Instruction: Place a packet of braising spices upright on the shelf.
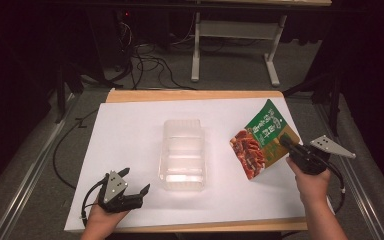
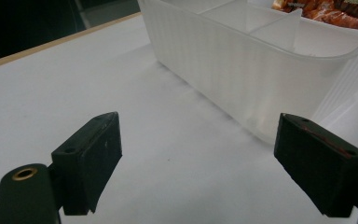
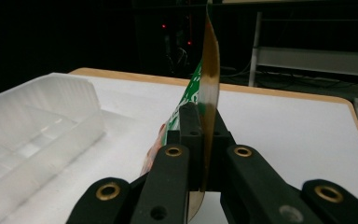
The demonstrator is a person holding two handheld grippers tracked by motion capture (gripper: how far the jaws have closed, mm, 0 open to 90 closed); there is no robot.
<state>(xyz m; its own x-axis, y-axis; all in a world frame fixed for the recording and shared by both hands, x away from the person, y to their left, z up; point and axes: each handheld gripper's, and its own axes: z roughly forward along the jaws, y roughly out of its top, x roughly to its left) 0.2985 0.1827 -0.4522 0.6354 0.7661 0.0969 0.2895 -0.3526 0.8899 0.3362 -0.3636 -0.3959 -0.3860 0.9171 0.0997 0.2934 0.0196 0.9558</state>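
A green and orange food packet [image 1: 260, 142] with a picture of red meat is lifted above the table's right side, tilted. My right gripper [image 1: 286, 143] is shut on its right edge; in the right gripper view the packet [image 3: 209, 79] stands edge-on between the closed jaws. A clear plastic container [image 1: 182, 155] with dividers sits in the middle of the white sheet. My left gripper [image 1: 136, 182] rests open at the front left, and its view shows the container's wall [image 2: 242, 79] just ahead of the spread fingers [image 2: 91, 156].
A white sheet [image 1: 130, 130] covers the wooden table, whose edge [image 1: 195, 95] shows at the back. Beyond it are a dark floor with cables [image 1: 145, 62] and a white desk frame [image 1: 235, 35]. Metal rails run along both sides.
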